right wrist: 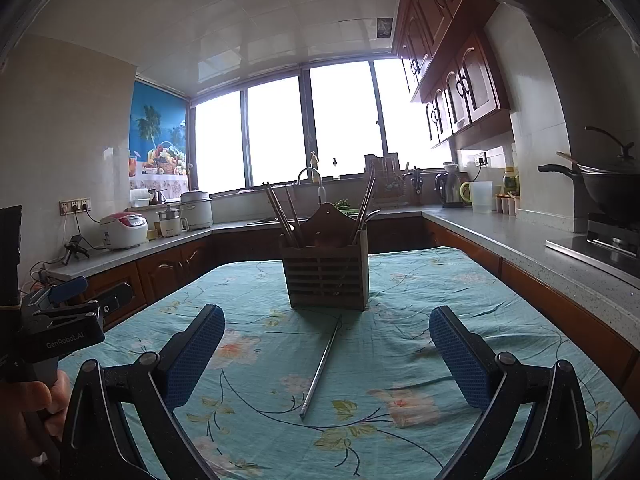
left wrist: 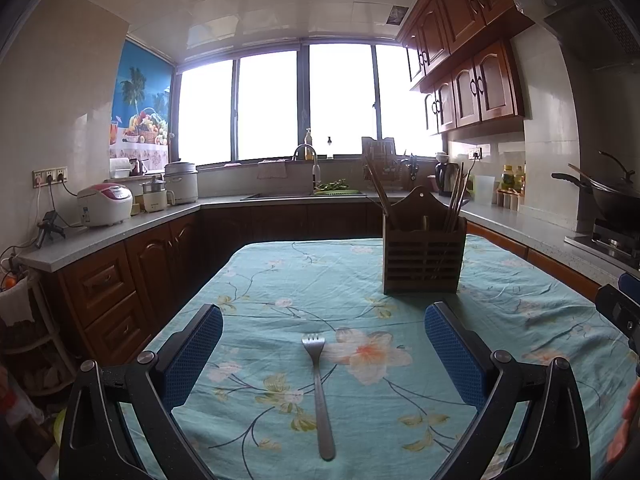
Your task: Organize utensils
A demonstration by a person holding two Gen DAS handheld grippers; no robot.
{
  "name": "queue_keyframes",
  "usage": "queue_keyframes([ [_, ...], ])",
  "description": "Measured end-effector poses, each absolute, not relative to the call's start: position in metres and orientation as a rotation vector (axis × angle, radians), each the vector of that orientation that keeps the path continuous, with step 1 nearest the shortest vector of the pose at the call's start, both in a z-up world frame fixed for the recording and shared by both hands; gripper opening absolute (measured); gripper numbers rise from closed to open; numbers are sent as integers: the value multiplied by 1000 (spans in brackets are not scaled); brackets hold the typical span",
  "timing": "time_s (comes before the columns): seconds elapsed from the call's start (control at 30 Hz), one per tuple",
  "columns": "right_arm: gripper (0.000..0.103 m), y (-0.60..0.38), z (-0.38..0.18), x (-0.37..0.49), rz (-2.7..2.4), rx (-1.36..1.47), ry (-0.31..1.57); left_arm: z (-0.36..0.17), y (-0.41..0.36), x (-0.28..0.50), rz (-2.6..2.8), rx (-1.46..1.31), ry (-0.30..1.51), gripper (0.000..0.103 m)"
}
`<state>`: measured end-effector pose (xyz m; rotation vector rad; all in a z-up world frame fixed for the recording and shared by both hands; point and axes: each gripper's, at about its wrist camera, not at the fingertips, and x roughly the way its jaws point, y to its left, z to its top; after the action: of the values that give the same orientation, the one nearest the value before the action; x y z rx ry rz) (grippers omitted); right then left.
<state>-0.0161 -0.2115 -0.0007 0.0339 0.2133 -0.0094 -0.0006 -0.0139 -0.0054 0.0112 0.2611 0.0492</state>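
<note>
two grippers, left gripper (left wrist: 324, 344) wide over fork (left wrist: 319, 392), right gripper (right wrist: 326, 340) wide over metal chopstick (right wrist: 322, 368), wooden holder (right wrist: 326, 268) beyond

both wrist cams sit low over the teal floral tablecloth (left wrist: 280, 280), facing the slatted wooden utensil caddy (left wrist: 424, 260) (right wrist: 326, 276) and the window behind it. left cam sits left of caddy, right cam nearly centred on it, similar range.

Home kitchen: cabinets (left wrist: 476, 88), wok (left wrist: 612, 196), sink (left wrist: 280, 196)

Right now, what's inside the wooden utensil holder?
Chopsticks and metal utensil handles stick up from the wooden utensil holder. Their lower ends are hidden behind its slatted wall.
</note>
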Motion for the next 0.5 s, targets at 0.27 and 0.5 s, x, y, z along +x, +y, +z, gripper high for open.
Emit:
queue_keyframes([
  [0.27, 103, -211, -1, -16, -10, 33, 215, -5, -15, 0, 48, 9, 262, 102],
  [0.5, 103, -210, -1, -16, -11, 35, 213, -6, -16, -1, 48, 10, 264, 102],
])
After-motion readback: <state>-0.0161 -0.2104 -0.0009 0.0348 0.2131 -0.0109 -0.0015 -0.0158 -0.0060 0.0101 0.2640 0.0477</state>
